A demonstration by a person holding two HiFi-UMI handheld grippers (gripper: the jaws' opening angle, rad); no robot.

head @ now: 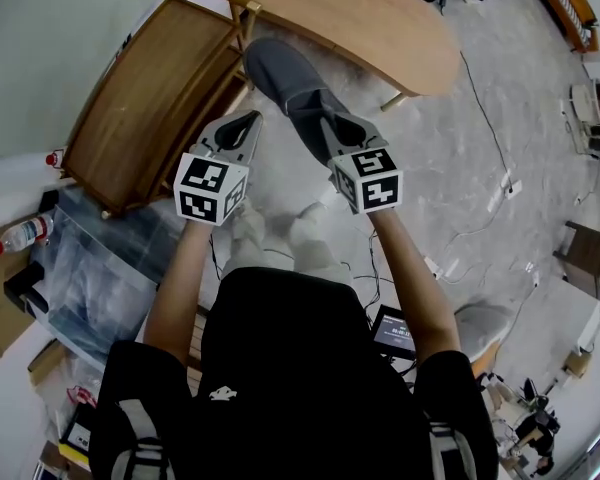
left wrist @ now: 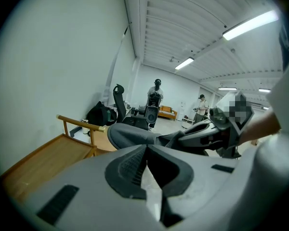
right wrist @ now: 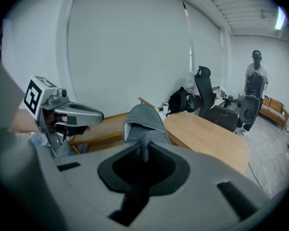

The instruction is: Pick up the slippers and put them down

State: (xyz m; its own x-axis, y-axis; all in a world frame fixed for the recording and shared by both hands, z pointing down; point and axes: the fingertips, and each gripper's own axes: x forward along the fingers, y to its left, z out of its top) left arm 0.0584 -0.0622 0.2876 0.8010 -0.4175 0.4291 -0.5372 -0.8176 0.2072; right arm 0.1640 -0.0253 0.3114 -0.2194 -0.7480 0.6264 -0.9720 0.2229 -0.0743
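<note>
The slipper (head: 285,83) is matt grey cloth; the table (head: 370,18) smooth pale wood; the floor (head: 500,118) mottled grey, stone-like.

The room is bright and evenly lit, mostly from long ceiling lights (left wrist: 248,24) that glare white in the left gripper view, and shadows on the floor (head: 450,168) stay faint. All three pictures bow strongly toward their edges, with dark rounded corners in both gripper views. Close to the lens my left gripper (left wrist: 147,147) and my right gripper (right wrist: 145,146), with the slipper (right wrist: 144,121) it pinches, look soft.
</note>
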